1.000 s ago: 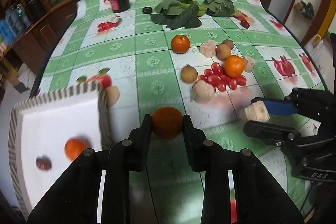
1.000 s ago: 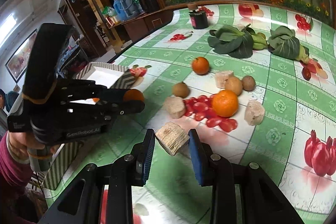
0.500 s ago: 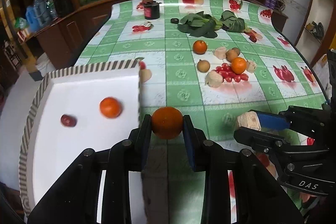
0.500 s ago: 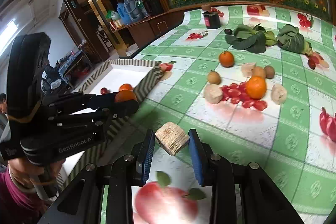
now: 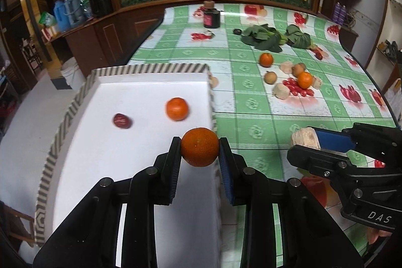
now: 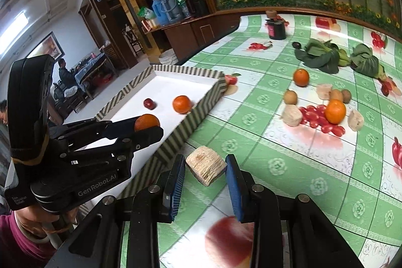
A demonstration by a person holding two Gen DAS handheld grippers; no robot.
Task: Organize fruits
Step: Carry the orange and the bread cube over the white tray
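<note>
My left gripper [image 5: 200, 151] is shut on an orange [image 5: 200, 150] and holds it above the right edge of the white tray [image 5: 150, 68] with striped walls. The tray holds another orange [image 5: 177, 108] and a small red fruit [image 5: 121, 120]. My right gripper [image 6: 205, 168] is shut on a beige chunk [image 6: 206, 168], above the green tablecloth just right of the tray [image 6: 201, 102]. It shows in the left wrist view [image 5: 305, 143] too. On the table lie two oranges [image 6: 335, 111], brown round fruits [image 6: 290, 97], cherry tomatoes [image 6: 317, 117] and beige chunks [image 6: 291, 115].
Leafy greens [image 5: 263, 38] and a dark jar [image 5: 211, 16] stand at the far side of the table. A wooden counter [image 5: 100, 34] with bottles runs along the left. The table edge curves at the right. A seated person [image 6: 66, 72] is in the room at the left.
Both grippers have moved back and to the left with their loads. The left gripper's orange has come over the tray's right edge. The fruit pile now lies farther away.
</note>
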